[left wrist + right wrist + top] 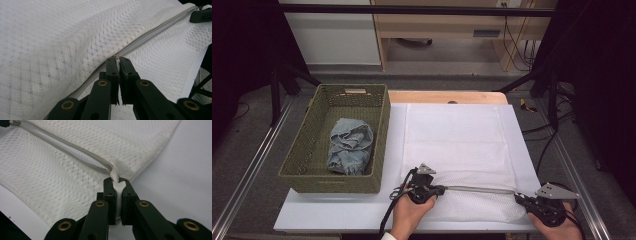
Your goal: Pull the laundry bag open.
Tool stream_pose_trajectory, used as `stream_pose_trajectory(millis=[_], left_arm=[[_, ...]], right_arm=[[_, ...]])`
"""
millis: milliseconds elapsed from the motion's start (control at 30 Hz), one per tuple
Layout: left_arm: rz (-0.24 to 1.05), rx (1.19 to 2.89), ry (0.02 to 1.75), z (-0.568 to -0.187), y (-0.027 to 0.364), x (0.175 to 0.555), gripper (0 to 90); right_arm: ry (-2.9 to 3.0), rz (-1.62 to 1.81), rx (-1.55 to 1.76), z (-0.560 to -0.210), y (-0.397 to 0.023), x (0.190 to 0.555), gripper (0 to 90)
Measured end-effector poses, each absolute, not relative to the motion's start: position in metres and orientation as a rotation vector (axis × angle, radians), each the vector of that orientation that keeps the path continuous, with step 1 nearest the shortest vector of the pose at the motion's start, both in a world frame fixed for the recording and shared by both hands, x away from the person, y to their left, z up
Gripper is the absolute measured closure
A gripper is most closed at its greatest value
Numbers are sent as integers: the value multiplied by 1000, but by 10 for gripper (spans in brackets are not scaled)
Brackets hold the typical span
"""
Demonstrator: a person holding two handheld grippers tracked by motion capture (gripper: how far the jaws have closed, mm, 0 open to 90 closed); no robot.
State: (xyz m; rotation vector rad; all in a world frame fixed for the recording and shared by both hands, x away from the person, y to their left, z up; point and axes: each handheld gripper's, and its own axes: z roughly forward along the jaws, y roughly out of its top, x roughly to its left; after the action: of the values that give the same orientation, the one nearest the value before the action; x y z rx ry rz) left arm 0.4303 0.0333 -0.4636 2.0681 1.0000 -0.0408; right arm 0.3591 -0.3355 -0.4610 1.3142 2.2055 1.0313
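Note:
A white mesh laundry bag (457, 145) lies flat on the white board. Its grey zipper (479, 189) runs along the near edge, stretched between my two grippers. My left gripper (443, 189) is shut on the small zipper pull (116, 57) at the zipper's left end, and its jaws meet around the pull in the left gripper view (117, 58). My right gripper (518, 196) is shut on the white fabric tab (116, 173) at the zipper's right end, by the bag's corner. That tab sits pinched between its pads (118, 182).
A green woven basket (382, 135) stands to the left of the bag and holds a crumpled blue denim garment (350, 146). The white board (337, 210) ends just in front of both hands. Black frame bars and cables stand at the far right.

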Motion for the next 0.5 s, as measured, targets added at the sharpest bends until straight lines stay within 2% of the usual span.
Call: stream_pose_trajectory(millis=[500], left_arm=[[-3,2037,971,-466,42,424,869]], right_arm=[[2208,1002,1315,-464,-331,357,857]])
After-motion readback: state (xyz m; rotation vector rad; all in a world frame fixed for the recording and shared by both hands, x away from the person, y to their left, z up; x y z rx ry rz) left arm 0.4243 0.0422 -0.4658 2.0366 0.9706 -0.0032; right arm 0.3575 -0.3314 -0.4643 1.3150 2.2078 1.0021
